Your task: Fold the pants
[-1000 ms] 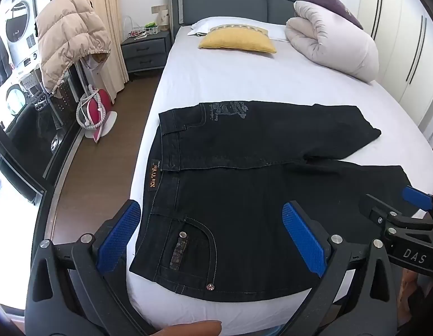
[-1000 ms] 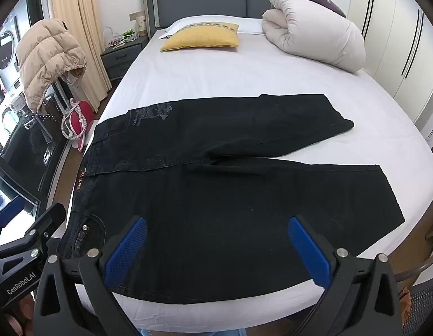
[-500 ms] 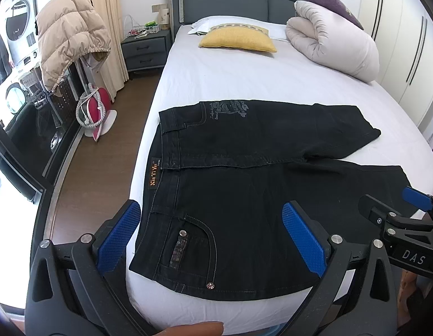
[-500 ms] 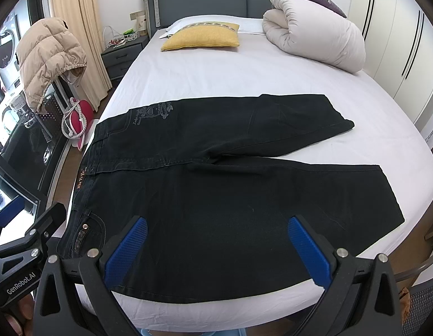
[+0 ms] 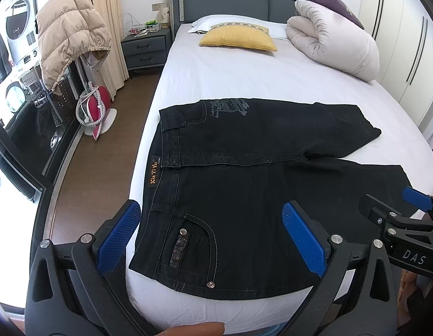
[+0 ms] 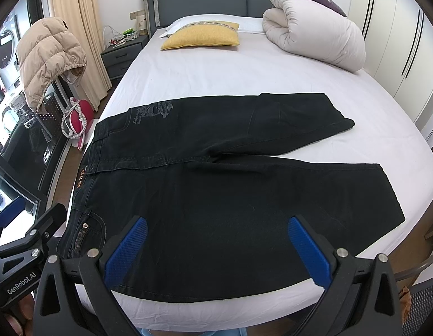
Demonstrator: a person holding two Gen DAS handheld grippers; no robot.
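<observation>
Black jeans lie flat across the white bed, waistband to the left, both legs pointing right, the far leg shorter in view. They also show in the right wrist view. My left gripper is open and empty, hovering over the near waist and pocket corner. My right gripper is open and empty, above the near leg's front edge. Each gripper shows at the edge of the other's view: the right one and the left one.
A yellow pillow and a rolled white duvet lie at the head of the bed. A nightstand, a beige puffer jacket on a rack and a red item stand on the wooden floor at left. Wardrobes line the right.
Both grippers have drifted very slightly; the jeans have not moved and nothing has been gripped.
</observation>
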